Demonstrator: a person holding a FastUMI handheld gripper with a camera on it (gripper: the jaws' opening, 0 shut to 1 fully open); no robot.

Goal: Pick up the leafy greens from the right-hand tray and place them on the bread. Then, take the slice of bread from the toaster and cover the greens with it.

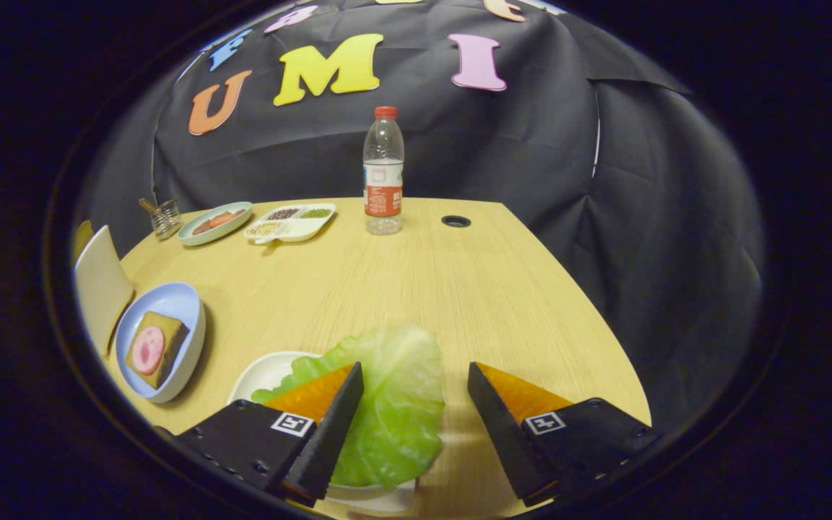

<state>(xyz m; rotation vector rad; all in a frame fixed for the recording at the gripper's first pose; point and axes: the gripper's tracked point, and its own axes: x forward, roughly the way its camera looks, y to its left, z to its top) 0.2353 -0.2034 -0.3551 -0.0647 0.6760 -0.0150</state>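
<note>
A pale green leaf [391,401] lies on a white tray [268,372] on the wooden table, overhanging the tray's edge. My gripper [416,381] is open just above it: the left finger [329,415] overlaps the leaf's left side, while the right finger [506,415] stands off to the right over bare wood. Nothing is pinched between them. Beyond the fingers to the left, a light blue plate [181,303] holds a slice of brown bread [159,347] topped with a pink round slice [148,350]. A cream-coloured object [100,285], perhaps the toaster, stands beside that plate.
A water bottle with a red cap [383,173] stands at the table's far middle. Left of it are a divided white tray of grains [290,221], a green oval dish [214,222] and a small glass jar [165,218]. A cable hole [456,221] lies right of the bottle.
</note>
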